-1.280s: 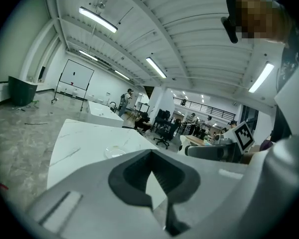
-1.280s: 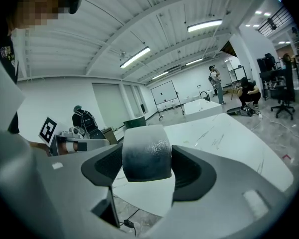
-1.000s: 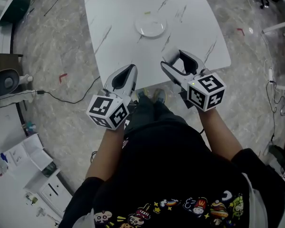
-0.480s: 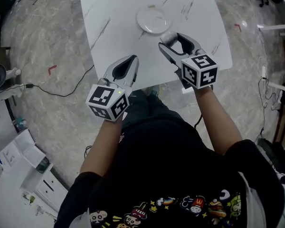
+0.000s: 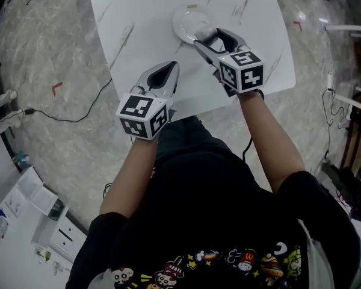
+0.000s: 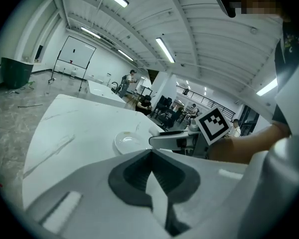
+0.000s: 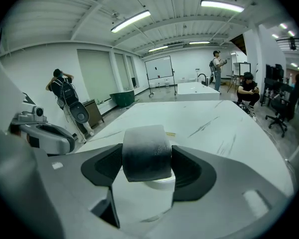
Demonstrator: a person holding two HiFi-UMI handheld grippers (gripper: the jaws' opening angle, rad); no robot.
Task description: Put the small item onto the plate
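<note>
A white round plate [image 5: 188, 20] lies on the white marble-patterned table [image 5: 138, 17]. My right gripper [image 5: 206, 38] is shut on a small grey-white rounded item [image 5: 209, 33] at the plate's near right rim. In the right gripper view the item [image 7: 147, 153] fills the gap between the jaws, with the plate [image 7: 159, 184] showing just under it. My left gripper [image 5: 169, 71] hangs over the table's near edge, shut and empty. In the left gripper view its jaws meet, and the plate [image 6: 128, 142] and right gripper [image 6: 175, 141] lie ahead.
A small yellowish scrap [image 5: 192, 6] lies just beyond the plate. Beside the table, a black cable [image 5: 78, 118] runs over the floor, and white boxes [image 5: 30, 191] stand at the lower left. Several people and another table [image 7: 194, 89] are far off.
Both grippers have moved forward over the table. The right one has carried the item from the near edge up to the plate's rim.
</note>
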